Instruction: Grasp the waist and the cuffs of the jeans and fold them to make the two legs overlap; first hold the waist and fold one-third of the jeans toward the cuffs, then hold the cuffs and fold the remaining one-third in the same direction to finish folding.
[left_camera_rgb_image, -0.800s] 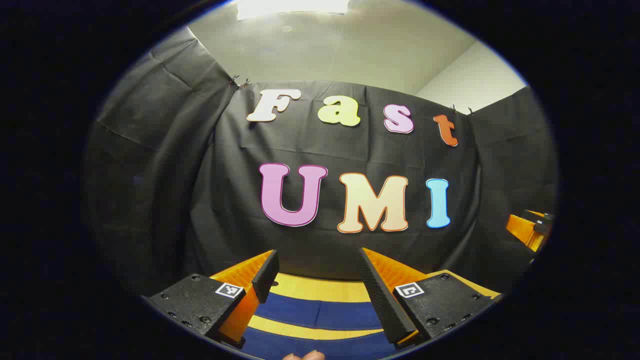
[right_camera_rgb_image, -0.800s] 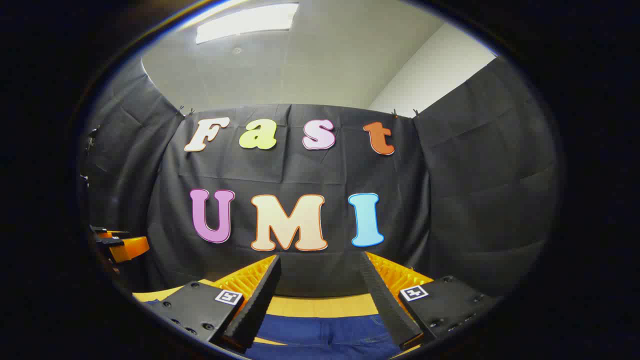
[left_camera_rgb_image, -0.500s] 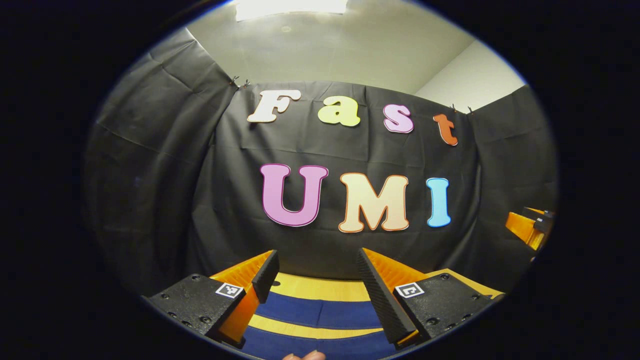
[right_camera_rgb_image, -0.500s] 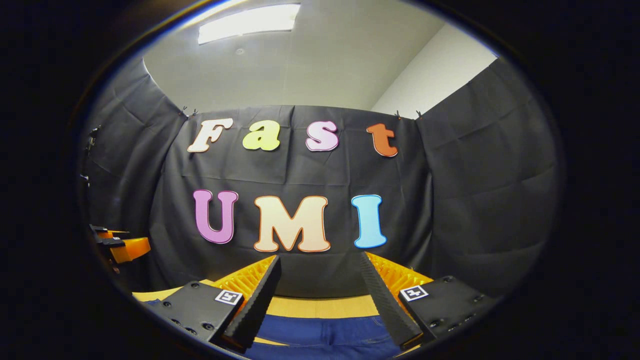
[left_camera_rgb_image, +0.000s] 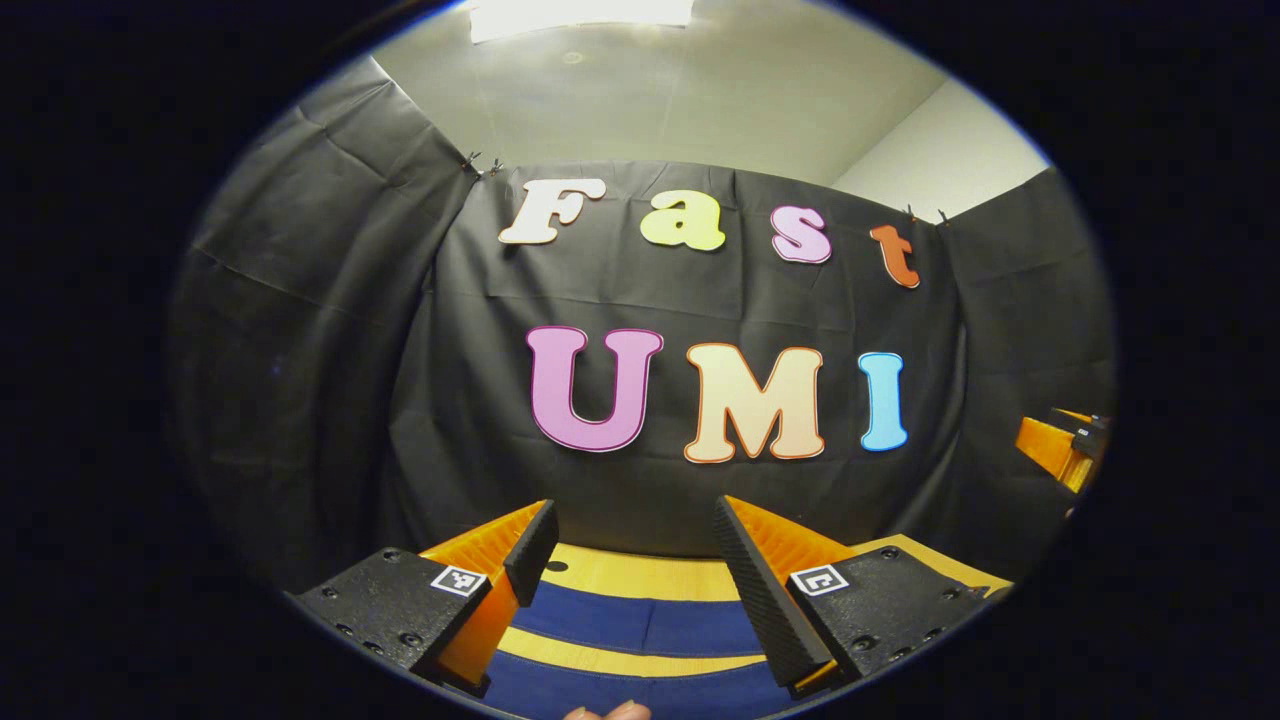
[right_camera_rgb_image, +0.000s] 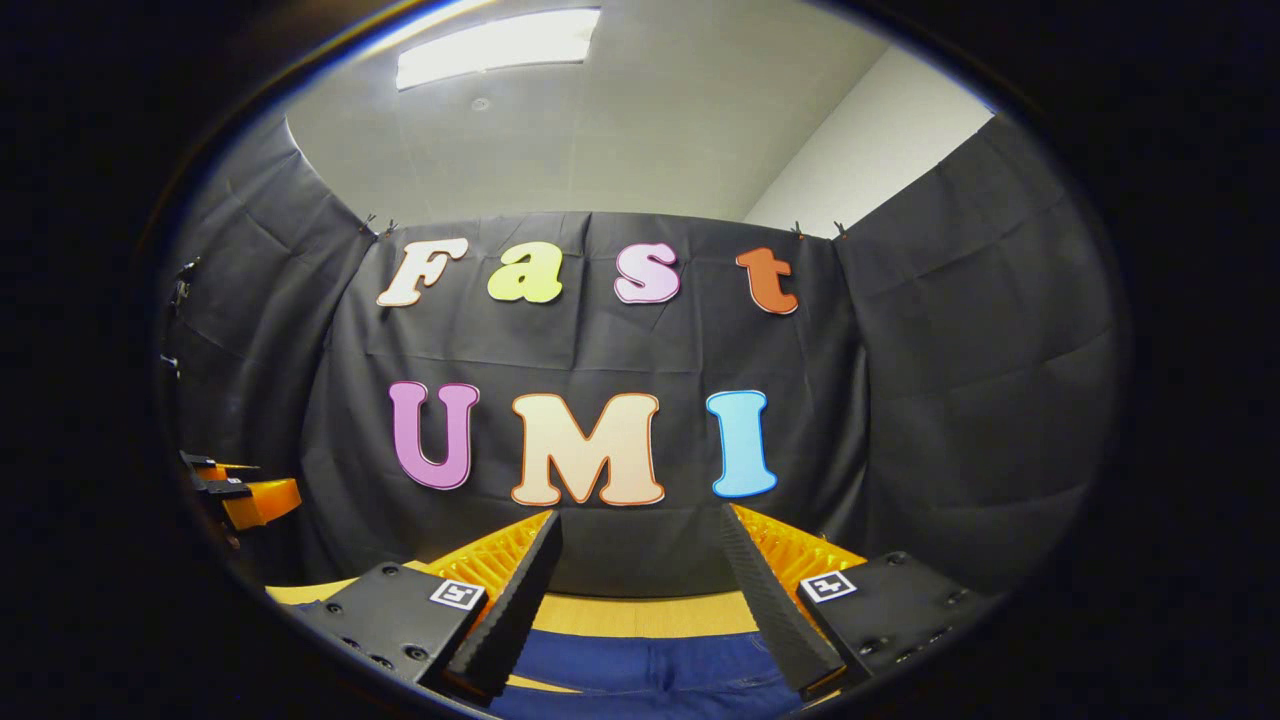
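Two grippers are held up above the table, and both have their fingers spread apart with nothing between them.

In the left gripper view, the left gripper (left_camera_rgb_image: 630, 545) sits at the bottom, pointing at the far black cloth wall (left_camera_rgb_image: 320, 330). Below its spread fingers lie the blue jeans (left_camera_rgb_image: 640, 625) on the yellow table (left_camera_rgb_image: 640, 575). The jeans show as two blue bands, one farther and one nearer, with a strip of yellow table between them. The fingers are above the jeans and do not touch them. A little bit of a person's hand (left_camera_rgb_image: 605, 712) peeks in at the very bottom edge. Far off at the right edge of this view, part of the right gripper (left_camera_rgb_image: 1062, 450) shows, and from there you cannot tell how its fingers stand.

In the right gripper view, part of the left gripper (right_camera_rgb_image: 240, 495) shows at the left edge. At the bottom is the right gripper (right_camera_rgb_image: 640, 560), with its fingers wide apart too. Blue jeans (right_camera_rgb_image: 650, 675) lie just under it, near the bottom edge, with yellow table (right_camera_rgb_image: 650, 612) showing beyond them. Up high there is a white ceiling with a bright light (right_camera_rgb_image: 495, 45).
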